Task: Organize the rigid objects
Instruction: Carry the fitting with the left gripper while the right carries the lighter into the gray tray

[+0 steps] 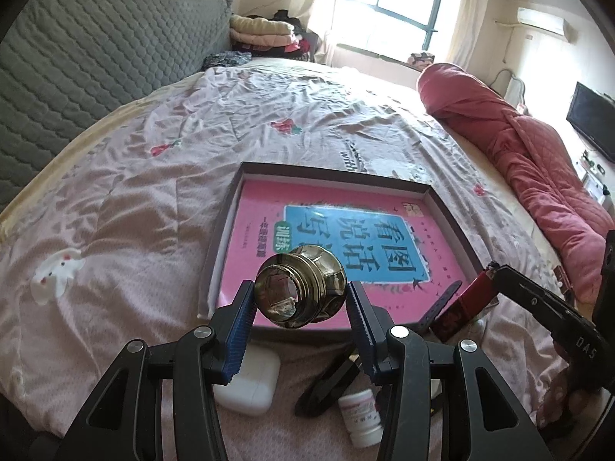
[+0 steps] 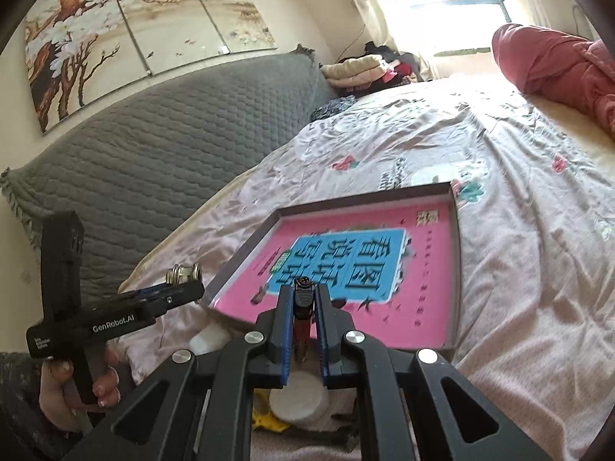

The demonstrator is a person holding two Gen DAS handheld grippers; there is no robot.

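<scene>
Much of the clutter on the bedspread [image 1: 134, 176] sits half behind the gripper frames: a white case [image 1: 251, 388], a small white bottle [image 1: 361, 418] and a black folded object [image 1: 326, 388] are each partly covered, and a yellow item [image 2: 269, 420] in the right wrist view is too hidden to name.

The left gripper [image 1: 300, 301] holds a brass door knob [image 1: 300, 286] between its blue pads [image 1: 241, 317], jaws about half apart, the knob lifted above the near edge of the shallow box [image 1: 442, 207] (a pink book [image 1: 261, 238] lies flat inside).

The right gripper [image 2: 304, 320] is clamped on a red lighter [image 2: 301, 326], its dark metal head poking up past the fingertips, also over the box's near edge.

A hand [image 2: 77, 388] grips the left tool's handle from below; both grippers tilt downward toward the box.
</scene>
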